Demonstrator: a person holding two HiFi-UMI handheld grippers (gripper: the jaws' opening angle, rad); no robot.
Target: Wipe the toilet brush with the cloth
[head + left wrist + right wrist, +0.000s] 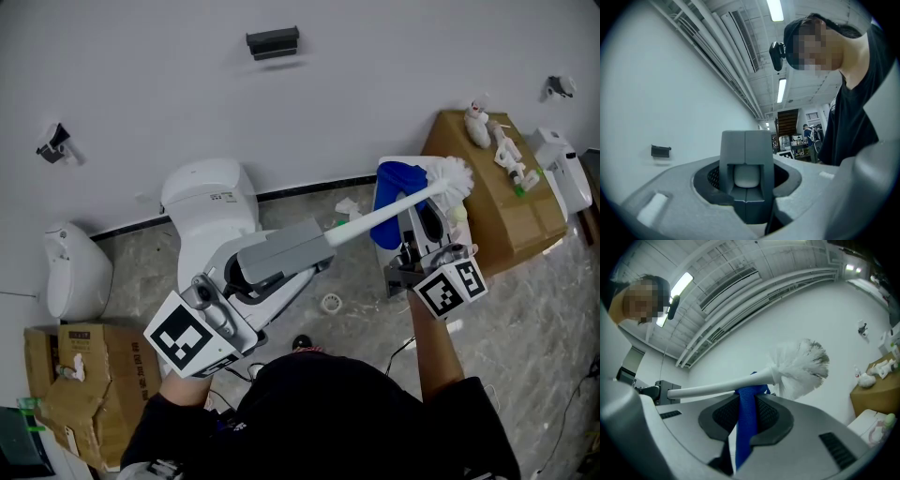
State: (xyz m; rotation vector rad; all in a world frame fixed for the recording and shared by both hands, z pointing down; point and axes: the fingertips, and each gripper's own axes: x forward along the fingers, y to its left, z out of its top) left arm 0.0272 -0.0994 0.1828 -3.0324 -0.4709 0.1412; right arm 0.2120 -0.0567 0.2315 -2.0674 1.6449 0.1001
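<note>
**Brush.** My left gripper (239,274) is clamped on the grey handle (281,251) of the brush (375,223). The left gripper view shows the jaws tight on the handle's squared block, with no gap. In the head view the brush runs from 8 o'clock up to 2 o'clock and is clear of the floor. The bristles (455,178) are at the 2 o'clock end.

**Cloth.** My right gripper (747,418) is pinched shut on a fold of the blue cloth (392,192). The cloth rises from the jaws toward 12 o'clock and appears to lie against the white shaft (722,387), just on the handle side of the bristles.

**Handling, brush.**
- I judge it light and stiff.
- It is long, so the head levers hard against a grip at the far end.
- The shaft looks smooth and probably slippery.
- The flat-sided handle is the right place to hold it (round plastic would roll in the jaws).
- The bristles should be springy and will flick if they are dragged and released.

**Handling, cloth.**
- It is soft and limp, with no stiffness of its own.
- It needs a deep pinch so a wiping stroke does not pull it free.
- Only the part pressed against the shaft will clean.
</note>
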